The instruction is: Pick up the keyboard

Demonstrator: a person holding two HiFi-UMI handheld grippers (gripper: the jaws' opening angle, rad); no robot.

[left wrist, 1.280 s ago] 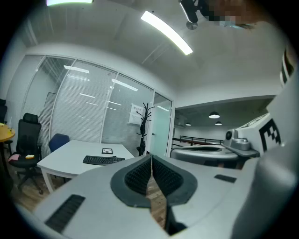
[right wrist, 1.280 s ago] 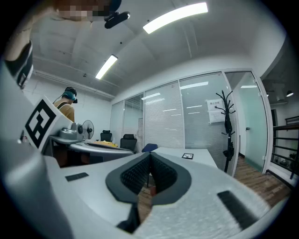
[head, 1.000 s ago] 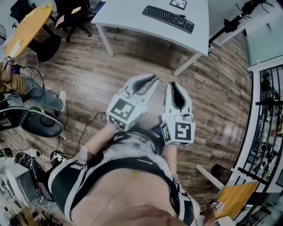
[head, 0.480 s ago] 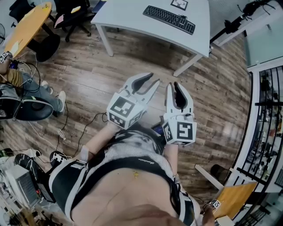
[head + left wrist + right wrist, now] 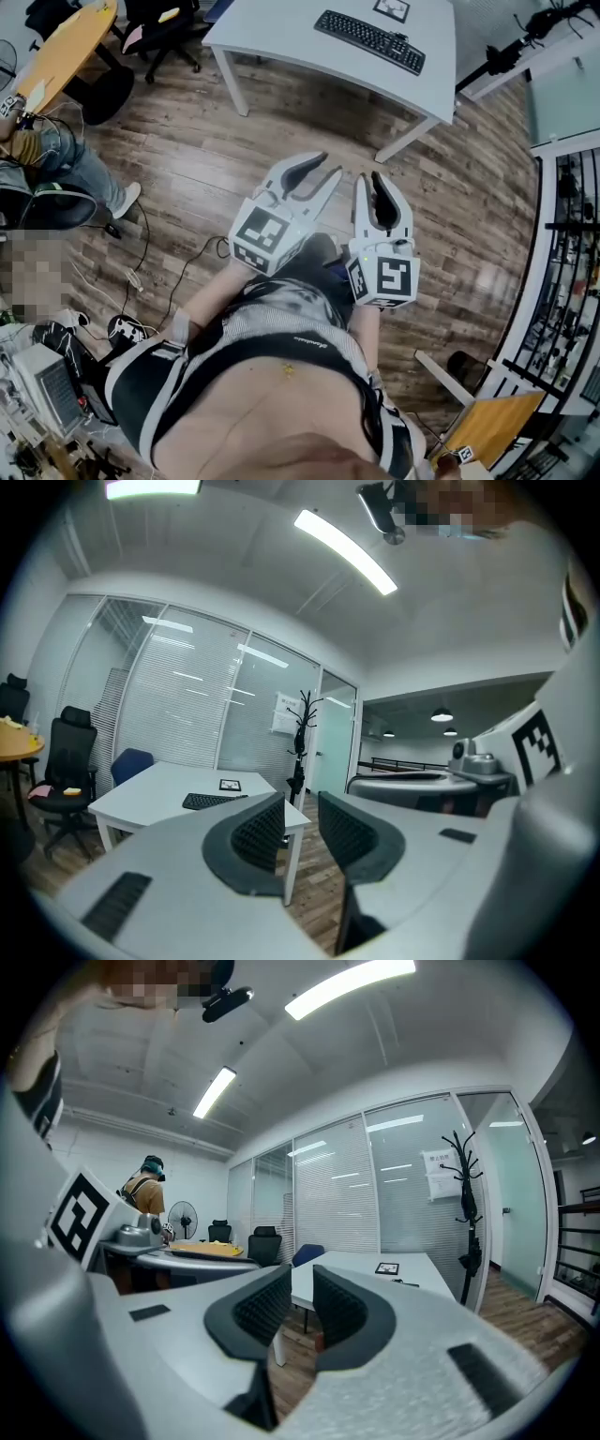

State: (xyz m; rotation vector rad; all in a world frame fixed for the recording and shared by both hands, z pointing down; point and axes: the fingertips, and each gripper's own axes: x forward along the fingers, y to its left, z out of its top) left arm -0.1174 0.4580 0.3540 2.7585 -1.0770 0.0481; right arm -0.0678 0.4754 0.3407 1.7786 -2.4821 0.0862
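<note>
The black keyboard lies on the white desk at the top of the head view, far from both grippers. The left gripper view shows the keyboard small on the desk beyond the jaws. My left gripper and right gripper are held side by side in front of the person's body, above the wooden floor. Both point toward the desk. Each is shut with only a thin slit between its pads and nothing held. In the right gripper view the desk stands past the right gripper.
A square marker card lies behind the keyboard. Black office chairs and a round wooden table stand at upper left. A seated person and floor cables are at the left. A black railing runs along the right.
Both grippers stay close to where they were. The desk has slid a little to the right in the head view, and the seated person at the left edge has shifted.
</note>
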